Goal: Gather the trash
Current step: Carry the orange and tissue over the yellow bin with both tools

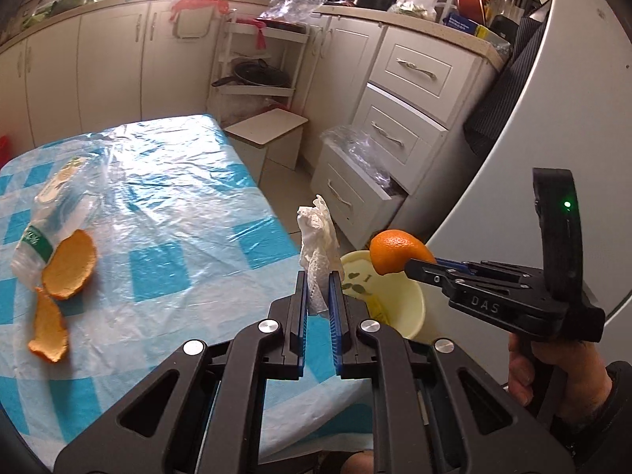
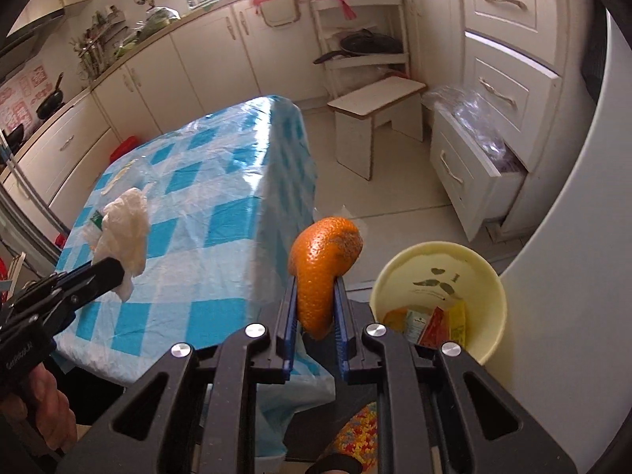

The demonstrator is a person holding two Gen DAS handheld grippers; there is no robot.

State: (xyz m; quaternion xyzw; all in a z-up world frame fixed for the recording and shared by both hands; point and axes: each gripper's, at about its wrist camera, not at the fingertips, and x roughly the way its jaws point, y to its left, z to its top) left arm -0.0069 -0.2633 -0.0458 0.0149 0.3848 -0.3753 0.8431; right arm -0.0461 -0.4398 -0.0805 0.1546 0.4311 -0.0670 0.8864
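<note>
In the left wrist view, the left gripper (image 1: 318, 296) is clenched on a crumpled white tissue (image 1: 319, 245), which stands up from between the blue pads just past the near edge of the surface (image 1: 177, 205), a table under a blue-and-white checked plastic cover. To the right, the right gripper (image 1: 403, 266), held in a hand (image 1: 553, 371), grasps a curved piece of orange peel (image 1: 397, 251) above a pale yellow bin (image 1: 399, 308) that stands on the floor beside the surface. Two more peels (image 1: 59, 288) lie on the left of the surface, touching a clear plastic bottle (image 1: 55, 213) with a green label that lies on its side. Beyond are cream cabinets, a small stool (image 1: 266, 132) and a bottom drawer (image 1: 355, 193) pulled open with clear plastic in it. In the right wrist view, the right gripper (image 2: 314, 308) pinches the peel (image 2: 322, 272), bright skin outward, with the bin (image 2: 438, 276) just to the right and lower; inside it lie what look like coloured wrappers (image 2: 430, 326), though they are too small to read. At the left the left gripper (image 2: 114, 272) holds the tissue (image 2: 124, 225) over the surface (image 2: 205, 205). A white curved appliance wall (image 2: 572, 237) stands close behind the bin.
</note>
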